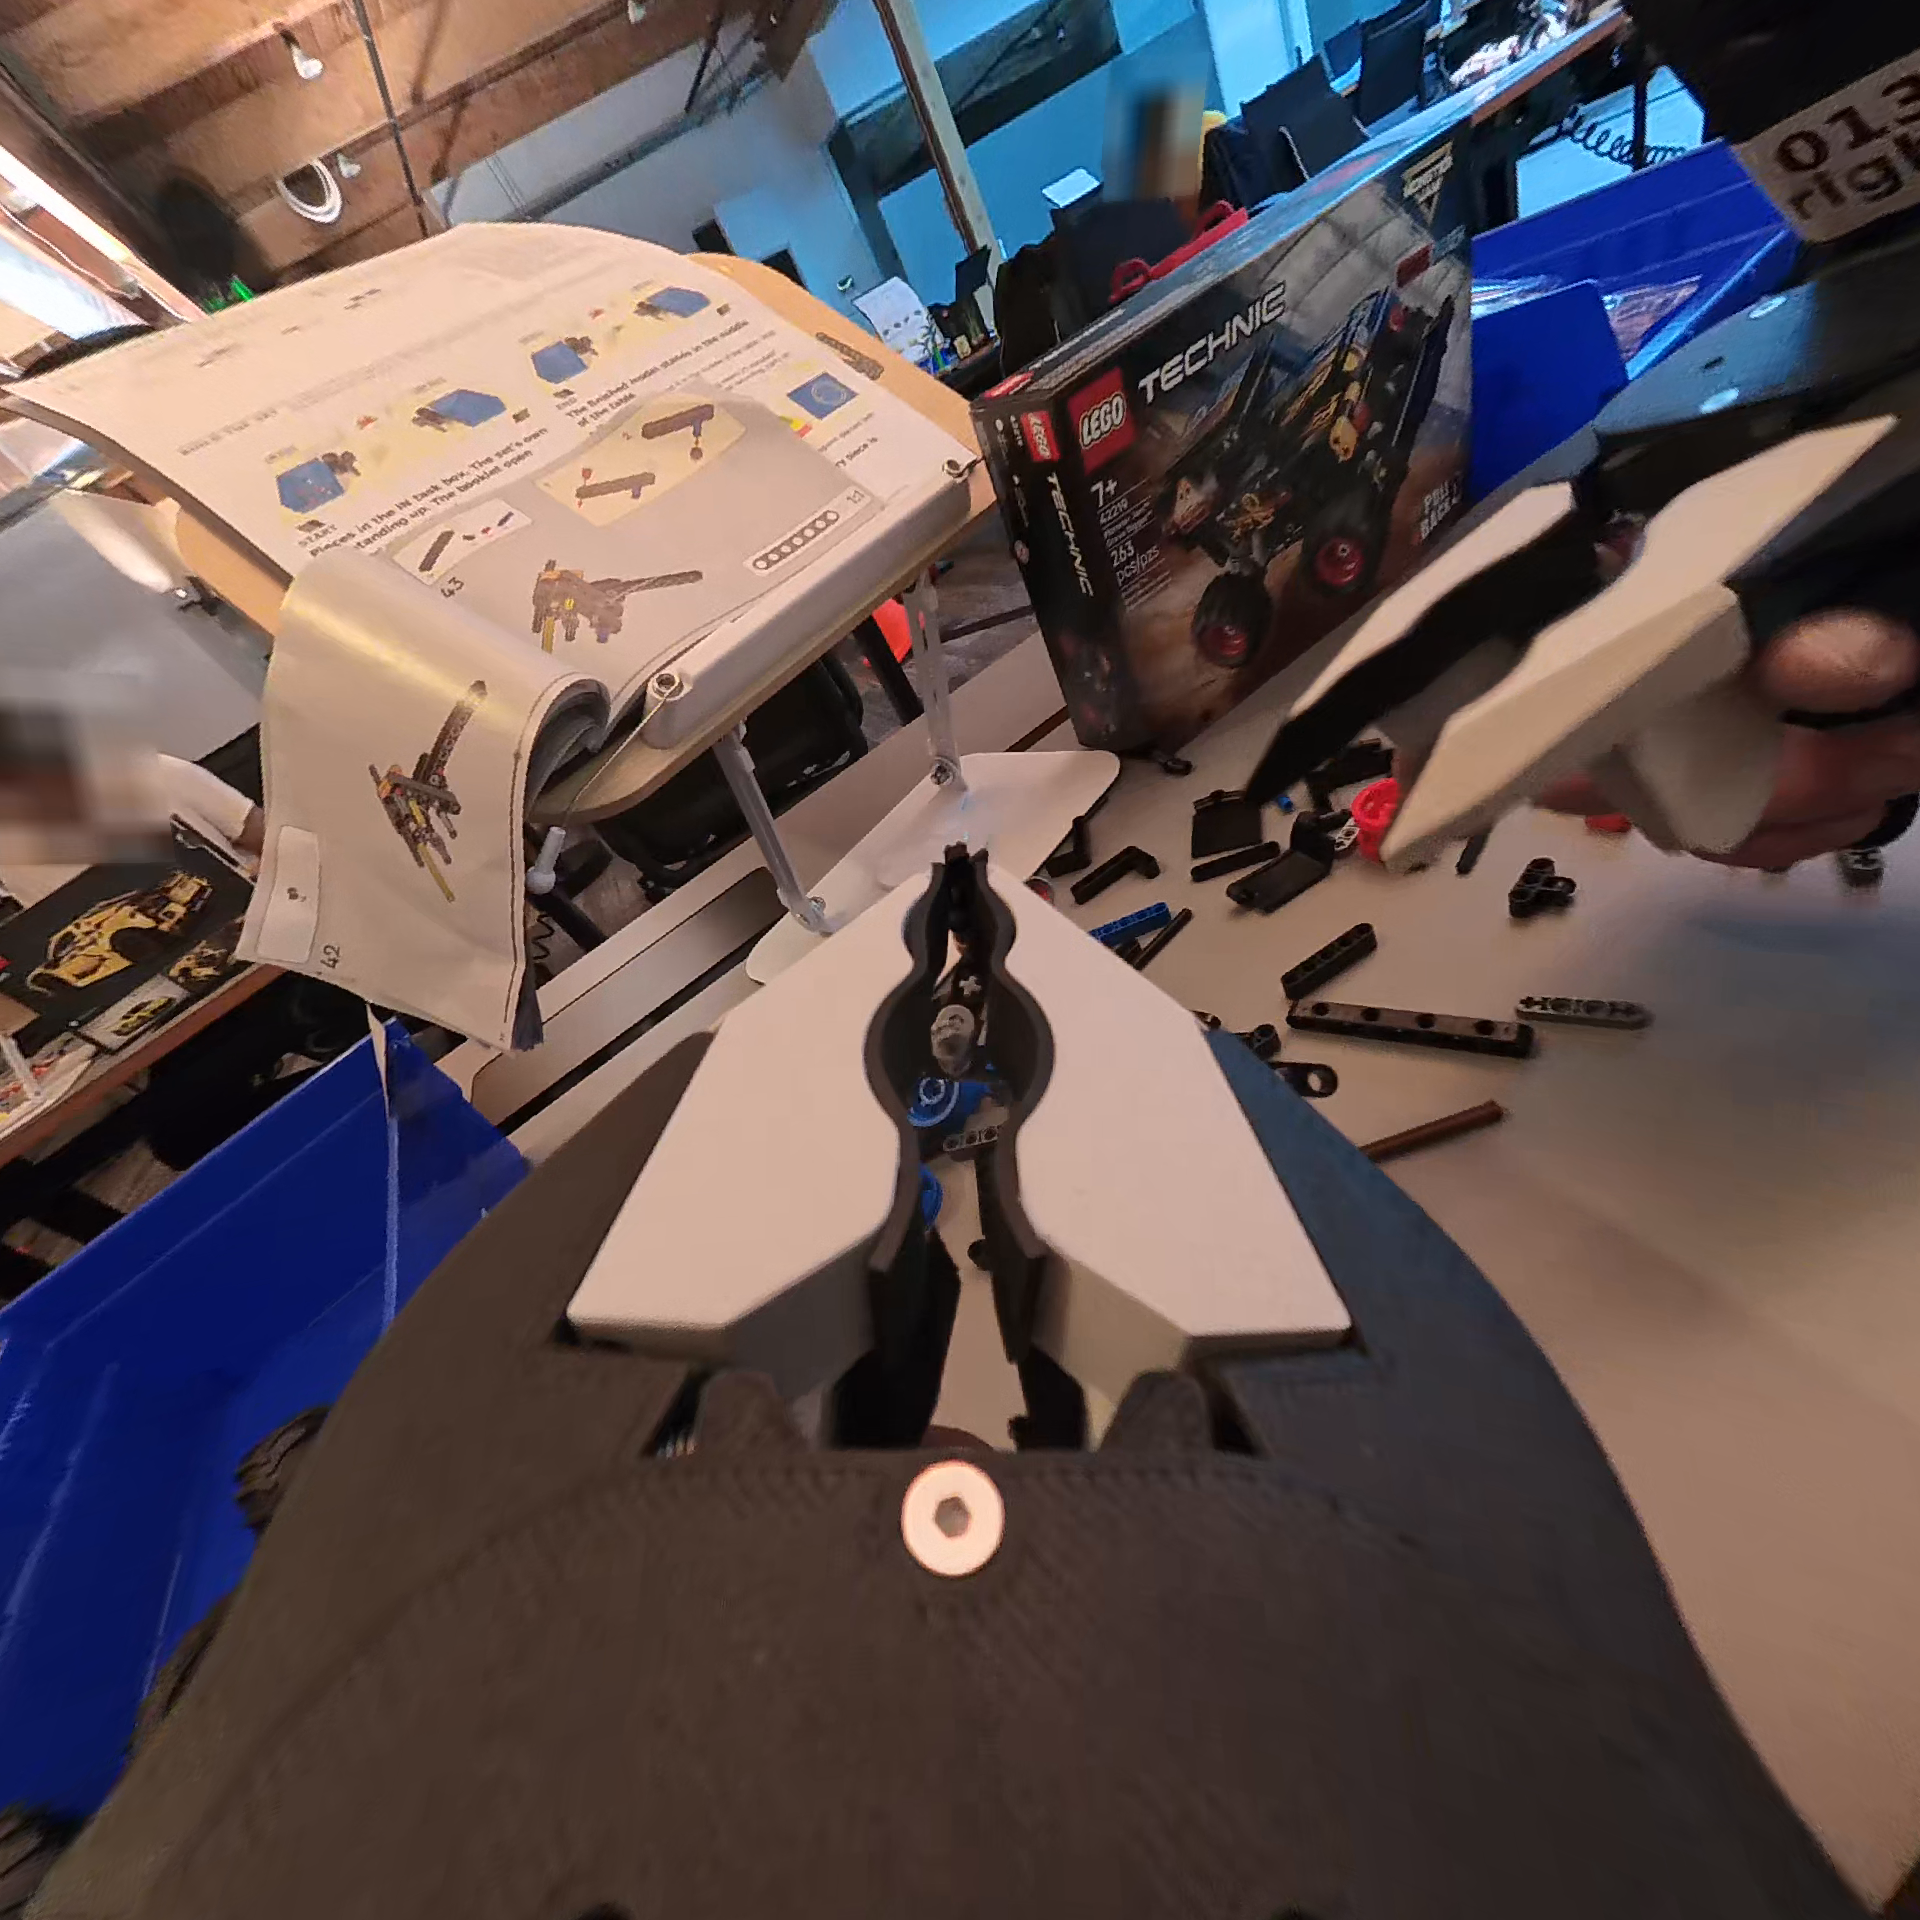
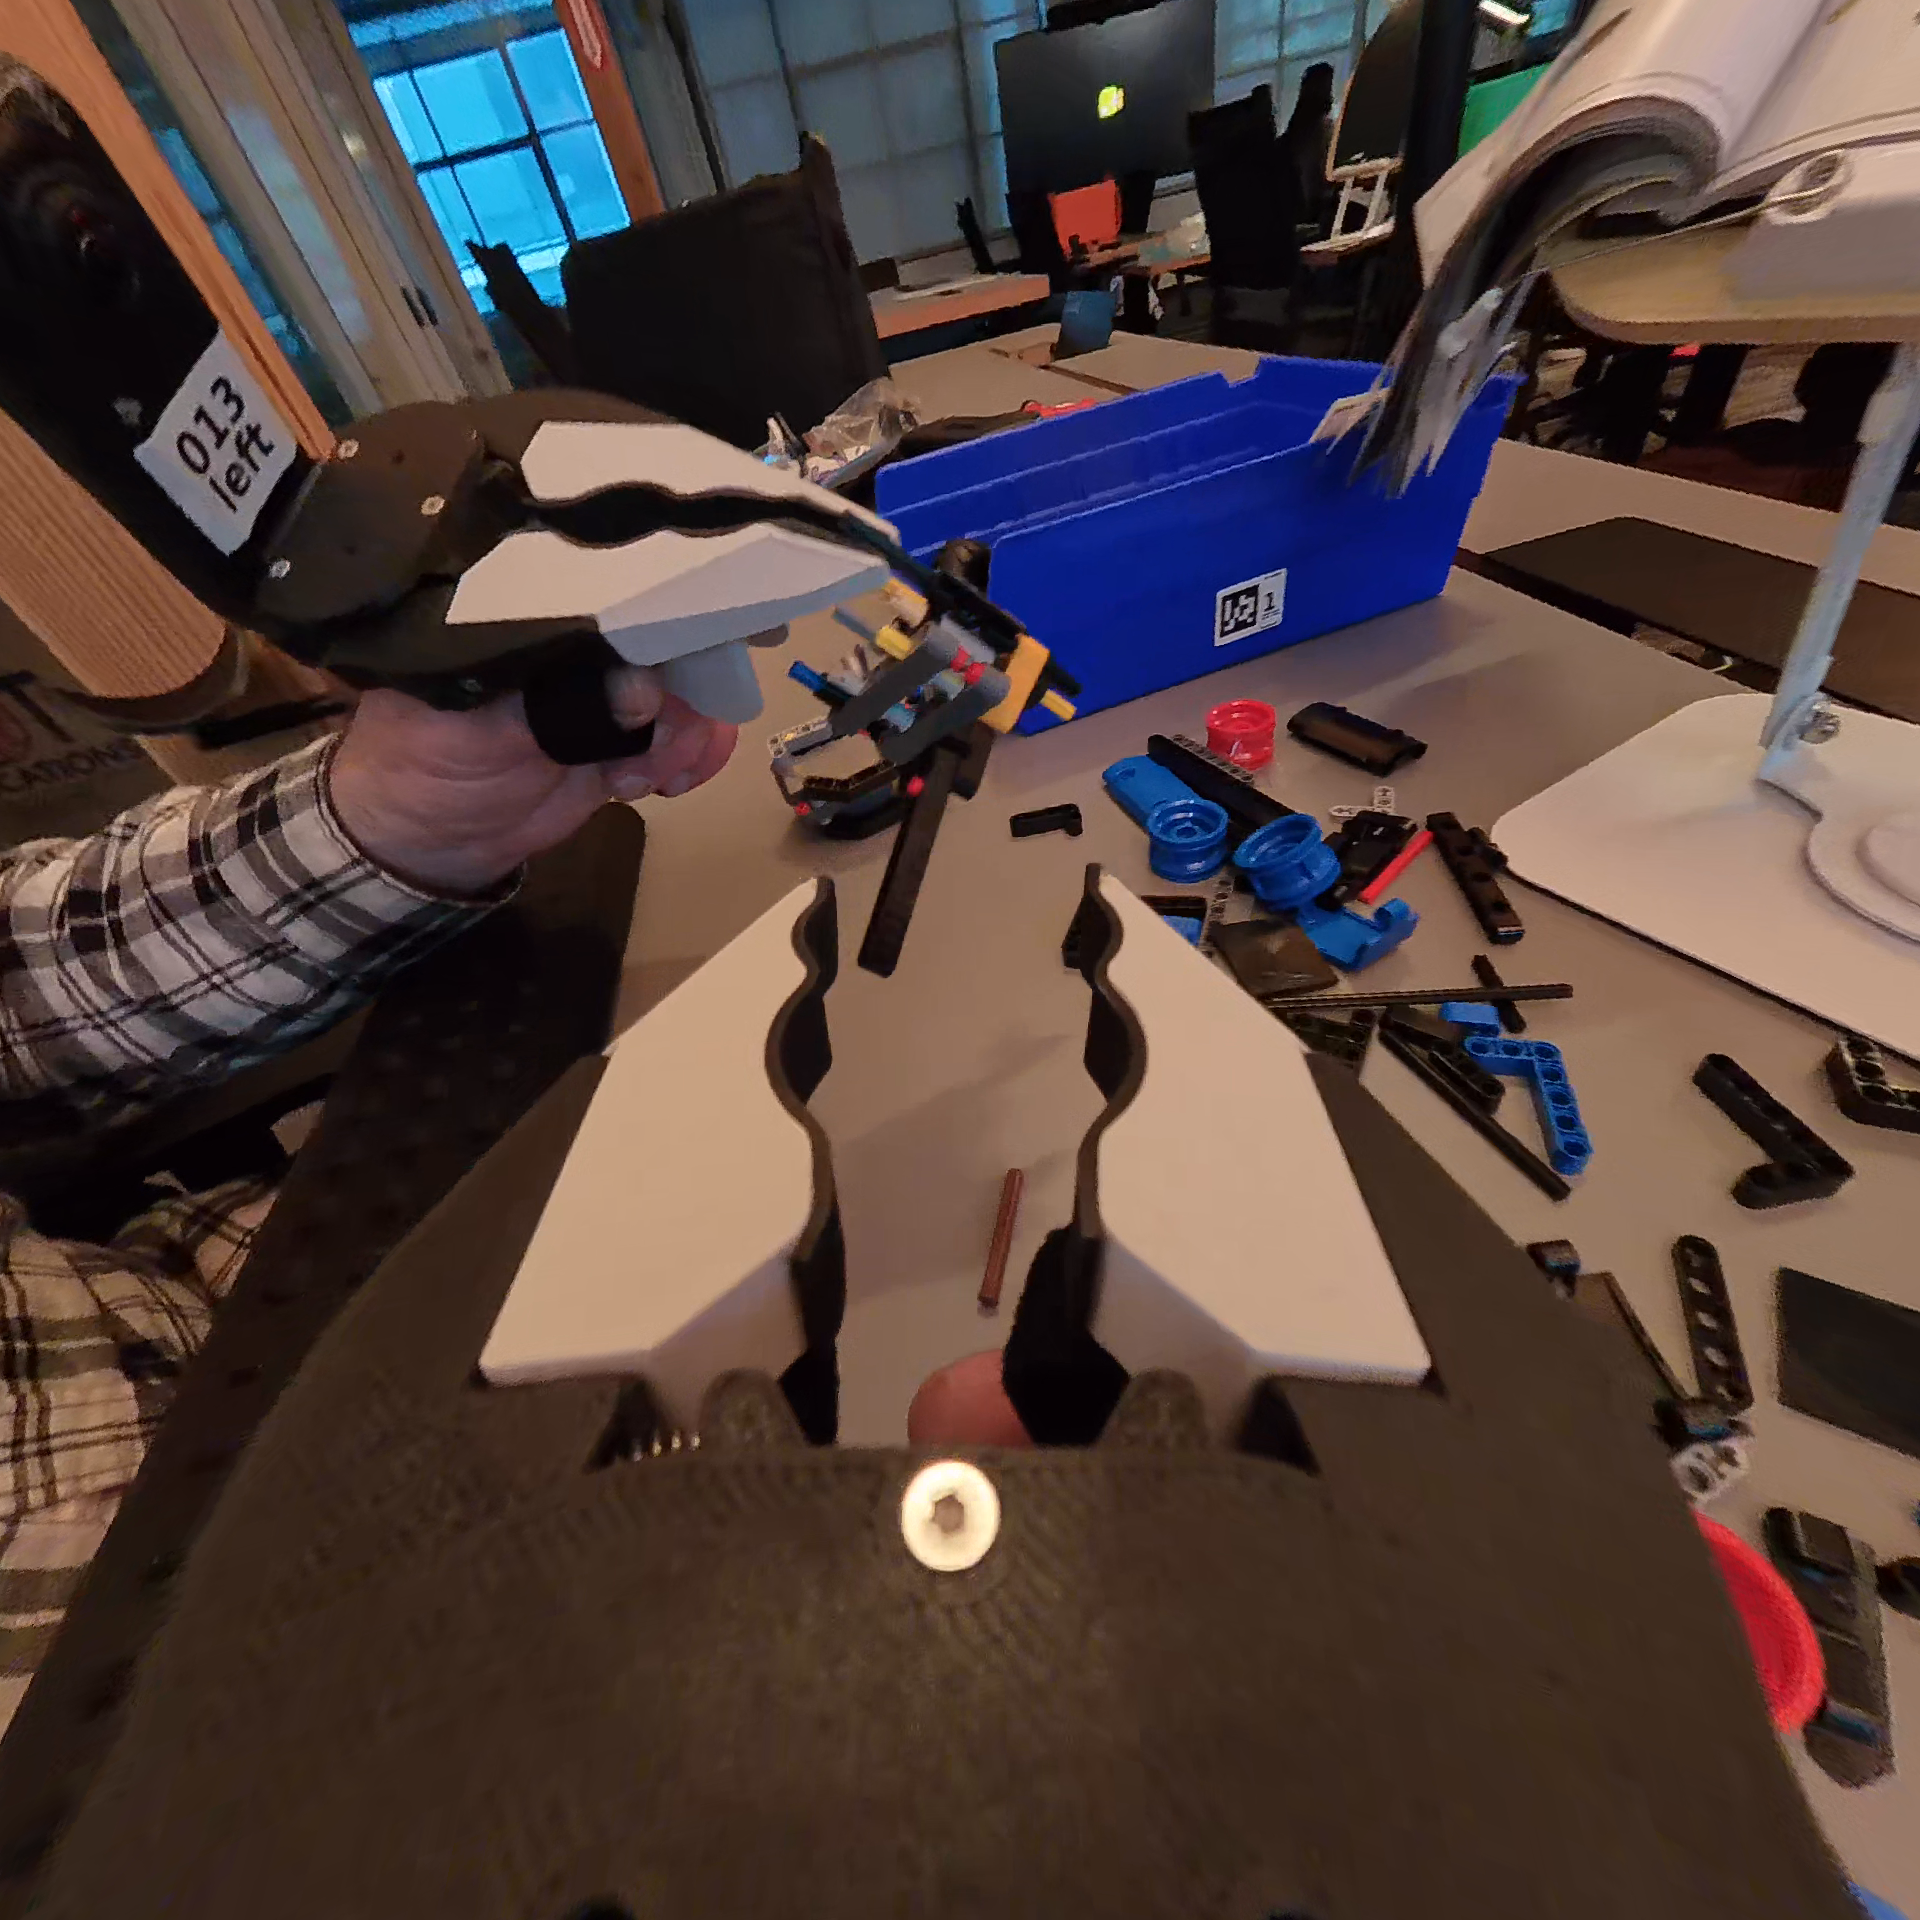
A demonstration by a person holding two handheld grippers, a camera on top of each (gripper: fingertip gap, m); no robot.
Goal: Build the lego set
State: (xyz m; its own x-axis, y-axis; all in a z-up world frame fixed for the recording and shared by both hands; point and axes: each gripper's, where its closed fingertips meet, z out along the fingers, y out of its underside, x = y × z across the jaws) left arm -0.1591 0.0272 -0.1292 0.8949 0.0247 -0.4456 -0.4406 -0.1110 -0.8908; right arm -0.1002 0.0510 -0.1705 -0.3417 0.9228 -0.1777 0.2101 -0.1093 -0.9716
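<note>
My left gripper [image 2: 883, 566] is pressed together on the half-built chassis [image 2: 914, 686], holding it above the grey table [image 2: 935, 1081], its long black beam [image 2: 909, 862] hanging down. My right gripper [image 2: 951, 935] is spread and empty, hovering near that beam's tip, with a brown axle [image 2: 1001, 1236] lying on the table below it. I judge the next part must be picked from the loose blue rims [image 2: 1236, 847] and black beams, so I should keep the chassis steady and check the open instruction booklet [image 1: 540, 499]. The set's box [image 1: 1236, 488], the booklet, the grippers' white stickers and the blue bin [image 2: 1174, 540]'s tag all carry print, which I leave unread.
</note>
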